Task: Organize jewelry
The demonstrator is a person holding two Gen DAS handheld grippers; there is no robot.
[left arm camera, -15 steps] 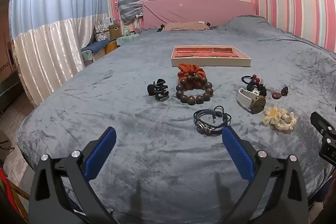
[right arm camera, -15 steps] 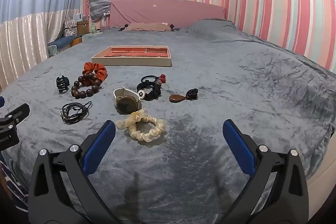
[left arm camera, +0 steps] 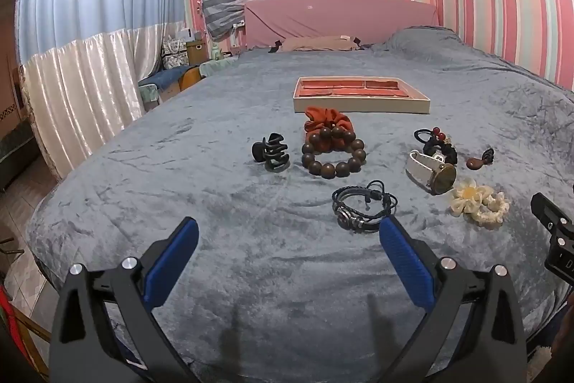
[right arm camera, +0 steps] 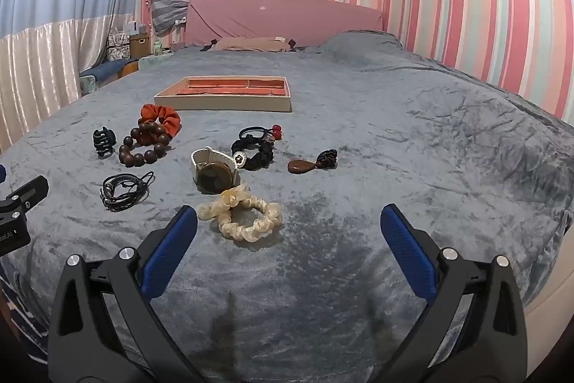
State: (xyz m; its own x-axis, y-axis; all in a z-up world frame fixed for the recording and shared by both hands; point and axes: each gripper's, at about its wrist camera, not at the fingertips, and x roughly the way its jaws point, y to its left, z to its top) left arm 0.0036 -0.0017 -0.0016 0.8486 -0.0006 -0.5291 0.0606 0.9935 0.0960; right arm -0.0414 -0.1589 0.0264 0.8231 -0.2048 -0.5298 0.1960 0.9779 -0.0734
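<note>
Both grippers are hovering wide open with nothing between the pads: left gripper [left arm camera: 288, 241], right gripper [right arm camera: 288, 228].

Nearest, at 12 o'clock from the right one, the cream fabric scrunchie [right arm camera: 241, 214] is lying soft and light; I'd pinch one bunched fold.

The black braided cord bracelet [left arm camera: 364, 205], at 1 o'clock from the left gripper, looks floppy, so grab across the strands.

The dark wooden bead bracelet [left arm camera: 333, 155] is looking heavier and roll-prone.

The beige tray with red lining [left arm camera: 362, 94] is sitting farthest, at 12 o'clock.

Versus half a second ago, nothing's moving.
</note>
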